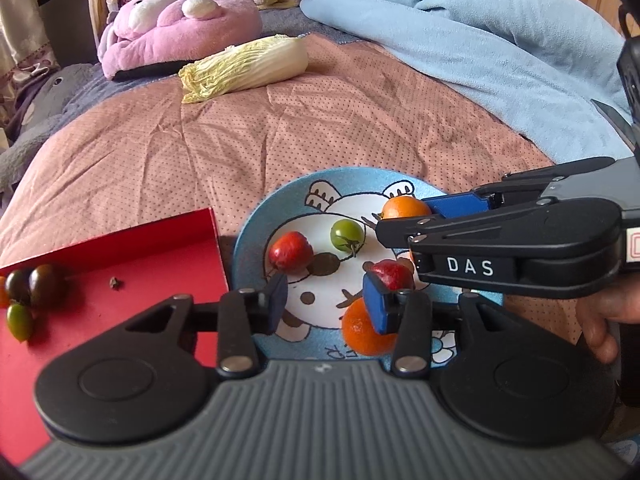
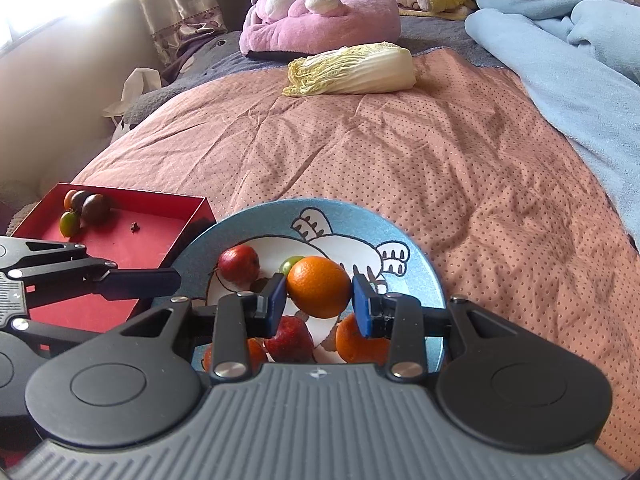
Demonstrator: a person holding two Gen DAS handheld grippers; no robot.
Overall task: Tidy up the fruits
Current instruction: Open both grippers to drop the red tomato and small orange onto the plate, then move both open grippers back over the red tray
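pink dotted bedspread ahead | right gripper grasping orange | left gripper released | plate partly hidden

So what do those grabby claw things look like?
Each hand-held gripper, left and right, has a ribbed grey body, two round black discs, black linkage arms with silver rivets, and blue rectangular pads on the fingertips. The right one carries white letters "DAS" on its side. A bare hand holds it; no cables show.
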